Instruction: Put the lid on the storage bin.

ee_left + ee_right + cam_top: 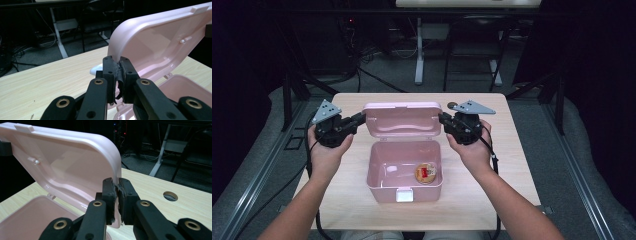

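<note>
A: State the condition of both tongs.

B: The left tongs (pixel 119 65) are clamped on the left side edge of the pink lid (pixel 402 120). The right tongs (pixel 118 185) are clamped on the opposite side edge. The rim is pinched between the pads in each gripper view.

A: Where is the storage box (pixel 404 172)?

B: It sits on the table (pixel 507 165), between and below the two tongs. The lid stands raised behind the box body, hinged at the rear. A round packet (pixel 427 173) lies inside, nearer the right tongs.

A: Why hold both edges?

B: Probably to swing the lid evenly about its hinge without twisting it.

A: Is there room to move?

B: Yes. The table is bare outboard of each tongs. A cable hole (pixel 170 196) lies beyond the right tongs, apart from the box. The front latch (pixel 404 194) hangs free.
</note>
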Demonstrator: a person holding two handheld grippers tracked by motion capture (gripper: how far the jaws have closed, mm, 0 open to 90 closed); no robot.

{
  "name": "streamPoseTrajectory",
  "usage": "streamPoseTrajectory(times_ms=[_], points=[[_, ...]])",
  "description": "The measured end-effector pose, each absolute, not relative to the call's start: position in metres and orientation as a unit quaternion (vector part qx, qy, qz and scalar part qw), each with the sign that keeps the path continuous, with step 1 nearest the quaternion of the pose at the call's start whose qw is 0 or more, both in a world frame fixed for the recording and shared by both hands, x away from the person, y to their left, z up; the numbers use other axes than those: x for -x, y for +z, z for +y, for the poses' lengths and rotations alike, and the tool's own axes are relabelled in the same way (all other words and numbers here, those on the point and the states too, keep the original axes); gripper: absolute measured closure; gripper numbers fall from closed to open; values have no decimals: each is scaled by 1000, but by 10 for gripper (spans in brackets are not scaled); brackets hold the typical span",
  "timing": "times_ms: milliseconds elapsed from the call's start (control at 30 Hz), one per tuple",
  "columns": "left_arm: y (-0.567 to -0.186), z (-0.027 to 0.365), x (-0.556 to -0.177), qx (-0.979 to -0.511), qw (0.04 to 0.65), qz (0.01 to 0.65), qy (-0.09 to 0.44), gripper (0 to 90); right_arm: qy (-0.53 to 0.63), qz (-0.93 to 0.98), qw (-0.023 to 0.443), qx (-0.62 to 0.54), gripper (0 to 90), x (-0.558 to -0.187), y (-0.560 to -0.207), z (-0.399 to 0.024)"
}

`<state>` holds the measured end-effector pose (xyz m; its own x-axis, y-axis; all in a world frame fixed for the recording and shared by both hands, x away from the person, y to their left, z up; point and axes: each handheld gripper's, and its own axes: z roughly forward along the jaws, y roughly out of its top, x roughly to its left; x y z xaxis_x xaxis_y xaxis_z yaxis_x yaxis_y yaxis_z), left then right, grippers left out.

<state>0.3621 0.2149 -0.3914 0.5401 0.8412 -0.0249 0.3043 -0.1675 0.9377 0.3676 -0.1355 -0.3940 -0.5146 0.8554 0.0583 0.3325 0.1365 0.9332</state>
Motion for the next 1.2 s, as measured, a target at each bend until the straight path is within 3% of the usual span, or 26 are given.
streamPoseTrajectory(times_ms=[533, 833, 1200], points=[[-392, 217, -347, -724, 506, 391, 258, 830, 510, 711, 251, -415, 826, -357, -396, -138], [-389, 218, -347, -722, 510, 389, 262, 751, 511, 713, 251, -409, 826, -352, -397, -138], [-384, 214, -343, -725, 507, 379, 271, 775, 515, 712, 244, -410, 820, -351, -399, -140]])
